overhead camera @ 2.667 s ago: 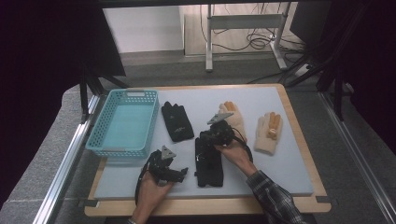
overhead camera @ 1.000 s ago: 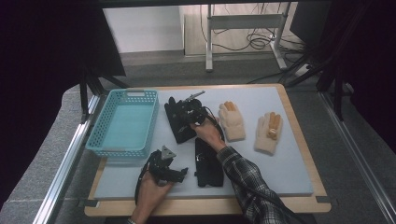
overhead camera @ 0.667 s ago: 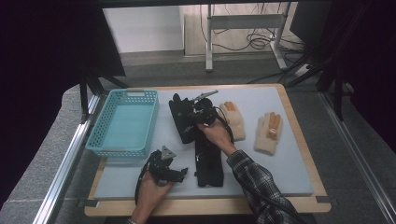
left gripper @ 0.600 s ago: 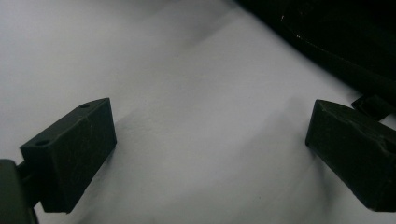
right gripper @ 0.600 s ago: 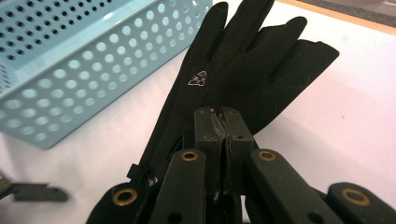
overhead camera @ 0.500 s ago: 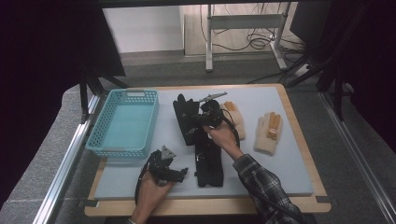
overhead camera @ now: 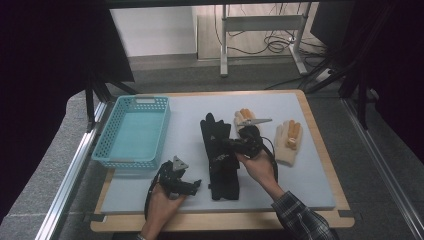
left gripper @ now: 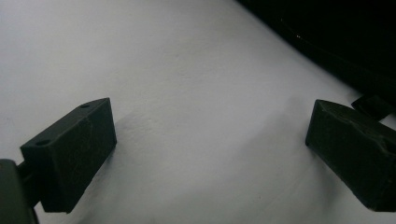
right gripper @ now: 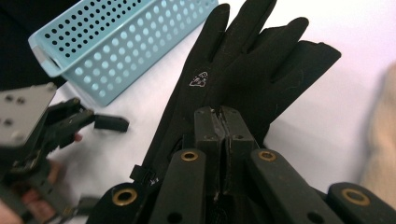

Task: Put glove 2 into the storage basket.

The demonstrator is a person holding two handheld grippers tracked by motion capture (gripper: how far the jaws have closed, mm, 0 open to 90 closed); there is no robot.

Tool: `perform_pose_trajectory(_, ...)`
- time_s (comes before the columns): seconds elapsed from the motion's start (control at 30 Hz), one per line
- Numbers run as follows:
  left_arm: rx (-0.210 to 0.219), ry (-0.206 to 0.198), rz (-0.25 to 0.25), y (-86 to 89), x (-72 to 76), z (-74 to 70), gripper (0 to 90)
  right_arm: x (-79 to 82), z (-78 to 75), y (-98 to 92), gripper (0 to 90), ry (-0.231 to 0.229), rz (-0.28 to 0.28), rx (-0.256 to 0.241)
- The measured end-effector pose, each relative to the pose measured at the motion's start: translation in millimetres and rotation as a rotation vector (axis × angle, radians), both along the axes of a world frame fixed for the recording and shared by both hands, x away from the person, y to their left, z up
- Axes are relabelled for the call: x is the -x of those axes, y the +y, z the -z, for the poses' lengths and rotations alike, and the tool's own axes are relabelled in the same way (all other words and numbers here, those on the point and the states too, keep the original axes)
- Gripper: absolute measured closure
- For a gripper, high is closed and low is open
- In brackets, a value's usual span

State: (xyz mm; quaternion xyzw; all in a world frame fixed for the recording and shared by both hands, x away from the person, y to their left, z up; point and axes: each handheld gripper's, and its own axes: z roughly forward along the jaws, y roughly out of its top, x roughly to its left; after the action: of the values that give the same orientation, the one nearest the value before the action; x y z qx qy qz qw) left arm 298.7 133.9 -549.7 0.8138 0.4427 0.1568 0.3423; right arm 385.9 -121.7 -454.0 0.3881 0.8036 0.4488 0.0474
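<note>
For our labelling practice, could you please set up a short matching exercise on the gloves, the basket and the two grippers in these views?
Things:
1. basket
2. black glove
3. left gripper
4. cream glove

States:
A. jaws apart over bare white mat
B. pinched in the right gripper
C. light blue, at the mat's left
D. lying untouched near the mat's right edge

Pairs: 1-C, 2-B, 3-A, 4-D
</note>
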Motion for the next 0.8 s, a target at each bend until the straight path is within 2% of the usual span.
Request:
perform_pose_trajectory(0.07, 0.005, -0.001, -0.003, -0.2, 0.0, 0.2, 2.0, 5.3, 1.6, -2.8, 86.1, 0.006, 0.009, -0.006)
perform_pose_trajectory(0.17, 0.005, -0.002, -0.004, -0.3, 0.0, 0.3, 2.0, 25.3, 5.8, -10.2, 86.1, 0.017, 0.036, -0.017)
perform_pose_trajectory(0.27, 0.0, 0.001, 0.0, 0.2, -0.1, 0.0, 2.0, 34.5, 6.5, -12.0, 86.1, 0.015, 0.052, -0.018)
perform_pose_trajectory(0.3, 0.0, 0.0, 0.0, 0.2, -0.1, 0.0, 2.0, 43.5, 7.3, -13.6, 86.1, 0.013, 0.074, -0.019)
perform_pose_trajectory(0.4, 0.0, -0.001, 0.0, 0.1, -0.1, 0.1, 2.0, 52.1, 8.9, -14.7, 86.1, 0.018, 0.091, -0.03)
perform_pose_trajectory(0.5, 0.008, -0.001, -0.005, -0.4, 0.1, 0.3, 2.0, 66.0, 17.0, -16.2, 85.9, 0.025, 0.123, -0.042)
perform_pose_trajectory(0.53, 0.008, -0.001, -0.005, -0.4, 0.1, 0.3, 2.0, 66.0, 17.0, -16.2, 85.9, 0.025, 0.123, -0.042)
perform_pose_trajectory(0.57, 0.006, -0.001, -0.006, -0.4, 0.1, 0.3, 2.0, 69.3, 25.5, -15.5, 85.8, 0.025, 0.133, -0.033)
perform_pose_trajectory(0.6, 0.006, -0.001, -0.006, -0.4, 0.1, 0.3, 2.0, 69.3, 25.5, -15.5, 85.8, 0.025, 0.133, -0.033)
perform_pose_trajectory(0.67, 0.001, 0.0, -0.002, 0.0, 0.1, 0.1, 2.0, 69.5, 38.3, -14.0, 85.5, 0.036, 0.139, -0.016)
perform_pose_trajectory(0.8, -0.003, 0.001, -0.002, 0.2, 0.1, -0.1, 2.0, 69.7, 53.3, -11.2, 81.9, 0.045, 0.148, -0.003)
